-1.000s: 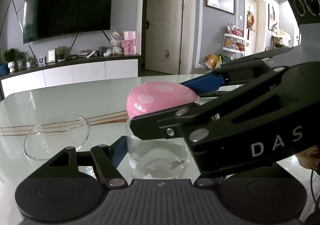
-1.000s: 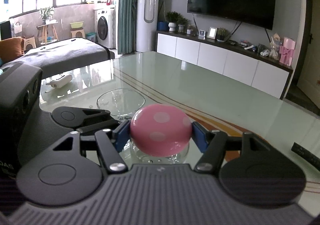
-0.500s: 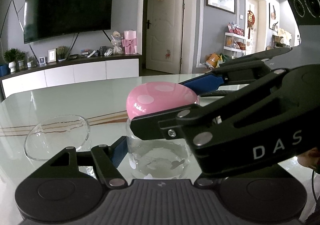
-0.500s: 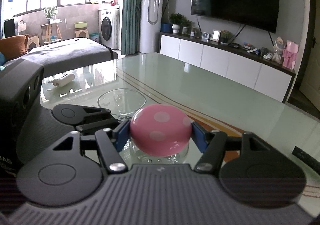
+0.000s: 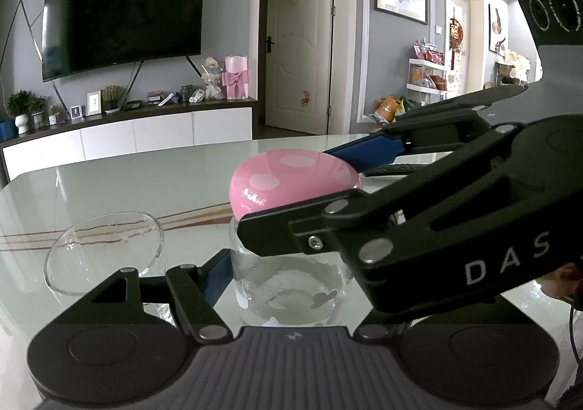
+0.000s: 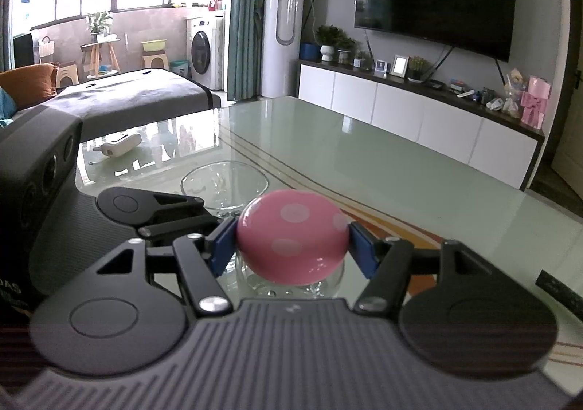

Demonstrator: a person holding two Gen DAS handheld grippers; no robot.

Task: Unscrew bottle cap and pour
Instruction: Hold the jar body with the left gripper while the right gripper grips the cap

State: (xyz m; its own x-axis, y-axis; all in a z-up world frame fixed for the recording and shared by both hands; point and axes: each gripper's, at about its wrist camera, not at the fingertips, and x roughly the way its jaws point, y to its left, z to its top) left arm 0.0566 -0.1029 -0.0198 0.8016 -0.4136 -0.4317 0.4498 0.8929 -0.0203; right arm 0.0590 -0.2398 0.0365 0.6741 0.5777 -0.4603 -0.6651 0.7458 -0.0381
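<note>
Nothing shifted but a slight rightward claw turn. Right claw (image 6: 291,239) grips pink dotted dome cap (image 6: 291,236) at 3 and 9 o'clock; left claw (image 5: 288,273) clamps clear glass bottle (image 5: 291,286) on glossy desk (image 5: 145,184). Slippery, fragile: hold firmly. Clear glass bowl (image 5: 104,253) at 10 o'clock.

glass bowl (image 5: 104,251) blocks jar's left | table (image 6: 364,155) beyond open

Bright window daylight, glare on table (image 6: 382,162), fisheye-bent edges.
</note>
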